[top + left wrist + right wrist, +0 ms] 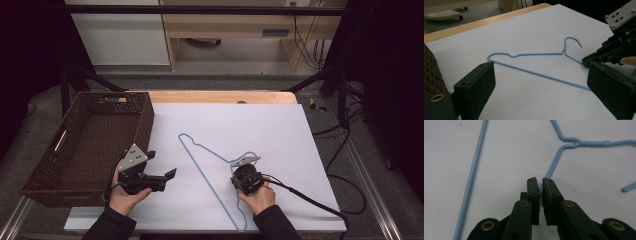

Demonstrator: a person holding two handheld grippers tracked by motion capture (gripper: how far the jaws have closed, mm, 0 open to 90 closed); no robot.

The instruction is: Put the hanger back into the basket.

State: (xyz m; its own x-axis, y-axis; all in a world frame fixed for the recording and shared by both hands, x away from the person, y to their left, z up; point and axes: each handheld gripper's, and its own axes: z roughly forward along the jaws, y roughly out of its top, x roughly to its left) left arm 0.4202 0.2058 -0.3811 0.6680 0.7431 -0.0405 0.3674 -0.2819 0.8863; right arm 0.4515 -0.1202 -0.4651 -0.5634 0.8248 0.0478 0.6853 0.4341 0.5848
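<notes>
The wicker basket point(85, 145) is sitting empty at the table's left edge. The right gripper point(540, 185) is pinching the blue hanger point(210, 170) mid-sheet; the left gripper point(167, 176) is hovering, jaws spread.

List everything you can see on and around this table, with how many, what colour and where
Hanger: one, light blue wire, flat on the white sheet, mid-table, hook toward the person's right.
Basket: one, dark brown woven, on the table's left edge.
White sheet: one, covers most of the tabletop.
Table: one, pale wood, bare strip at the far edge.
Cables: several, black, on the floor to the right.
Left gripper: one, black, jaws wide open, held above the sheet beside the basket.
Right gripper: one, black, jaws closed on the hanger wire below the hook.
Hands: two, dark sleeves, at the near edge.
</notes>
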